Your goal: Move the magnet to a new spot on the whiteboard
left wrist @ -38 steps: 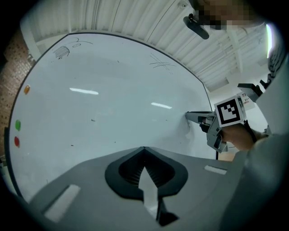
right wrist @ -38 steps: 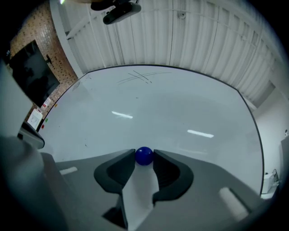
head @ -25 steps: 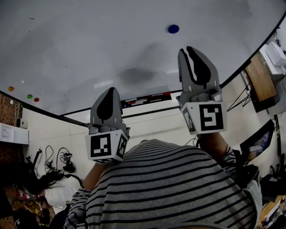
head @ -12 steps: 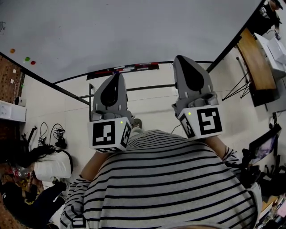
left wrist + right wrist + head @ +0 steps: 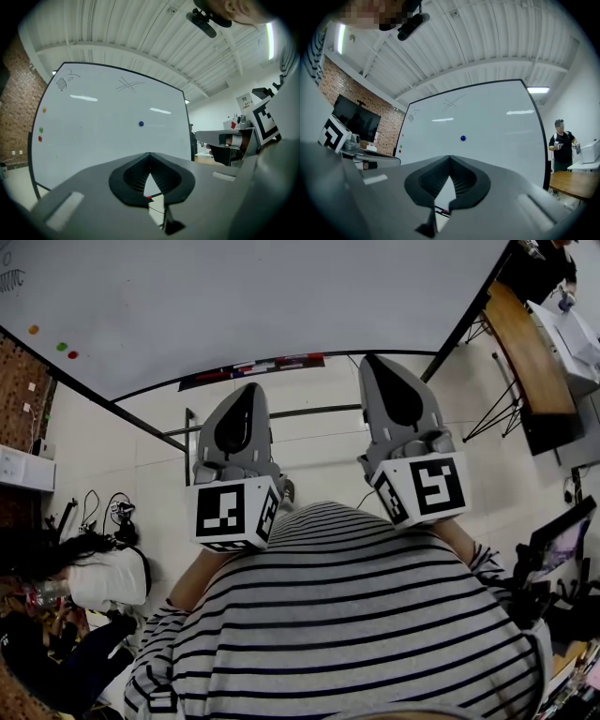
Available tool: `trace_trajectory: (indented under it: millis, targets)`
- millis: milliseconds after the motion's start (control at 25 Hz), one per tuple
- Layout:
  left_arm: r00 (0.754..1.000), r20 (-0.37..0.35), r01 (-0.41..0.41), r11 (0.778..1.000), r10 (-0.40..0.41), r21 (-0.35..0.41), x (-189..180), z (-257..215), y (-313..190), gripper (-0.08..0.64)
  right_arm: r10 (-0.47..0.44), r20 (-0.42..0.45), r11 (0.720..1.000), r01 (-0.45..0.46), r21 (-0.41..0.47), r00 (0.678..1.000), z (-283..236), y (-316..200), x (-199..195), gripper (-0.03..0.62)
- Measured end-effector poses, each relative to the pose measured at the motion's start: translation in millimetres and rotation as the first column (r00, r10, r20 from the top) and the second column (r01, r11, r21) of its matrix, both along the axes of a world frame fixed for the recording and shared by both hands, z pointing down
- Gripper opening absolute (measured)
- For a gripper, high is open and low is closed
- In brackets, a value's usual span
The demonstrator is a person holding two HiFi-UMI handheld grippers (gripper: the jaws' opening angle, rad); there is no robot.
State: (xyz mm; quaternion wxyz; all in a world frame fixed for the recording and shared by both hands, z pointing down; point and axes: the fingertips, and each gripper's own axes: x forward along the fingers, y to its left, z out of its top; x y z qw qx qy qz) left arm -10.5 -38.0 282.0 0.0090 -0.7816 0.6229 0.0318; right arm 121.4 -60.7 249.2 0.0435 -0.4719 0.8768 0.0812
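The blue magnet sticks to the whiteboard near its middle, and the right gripper view shows the blue magnet on the whiteboard too. It lies outside the head view. Both grippers are held back from the whiteboard, in front of my striped shirt. The left gripper is shut and holds nothing. The right gripper is also shut and holds nothing. In their own views, the left gripper and the right gripper have their jaws together, well below the magnet.
Small orange, green and red magnets sit at the board's left edge. A marker tray runs under the board. A wooden table stands at the right, with a person near it. Clutter covers the floor at the left.
The right gripper's jaws have gone from open to shut. Both grippers have drawn back and down from the board, and the blue magnet has left the head view.
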Motion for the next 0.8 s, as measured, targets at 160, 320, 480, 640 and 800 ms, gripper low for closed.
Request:
trace_trajectory:
  millis: [160,320,480,640,800]
  targets:
    - [1.0,0.004,-0.002,1.0,0.002,0.0,1,-2,5,0.015,-0.013,-0.008,1.0,0.013,-0.004,1.0,1,6,-3,0.0]
    - [1.0,0.008,-0.007,1.0,0.007,0.002,1,-3,7,0.015,-0.012,-0.017,1.0,0.012,-0.017,1.0,3,8,-4,0.0]
    - [1.0,0.009,-0.013,1.0,0.013,-0.003,-1,-3,7,0.015,-0.013,-0.02,1.0,0.012,-0.019,1.0,3,7,-8,0.0]
    - [1.0,0.008,-0.012,1.0,0.012,-0.009,-5,-2,5,0.015,-0.011,-0.028,1.0,0.01,-0.025,1.0,5,5,-12,0.0]
    - [1.0,0.006,-0.008,1.0,0.008,-0.011,-7,0,6,0.015,-0.017,-0.026,1.0,0.017,-0.021,1.0,5,6,-16,0.0]
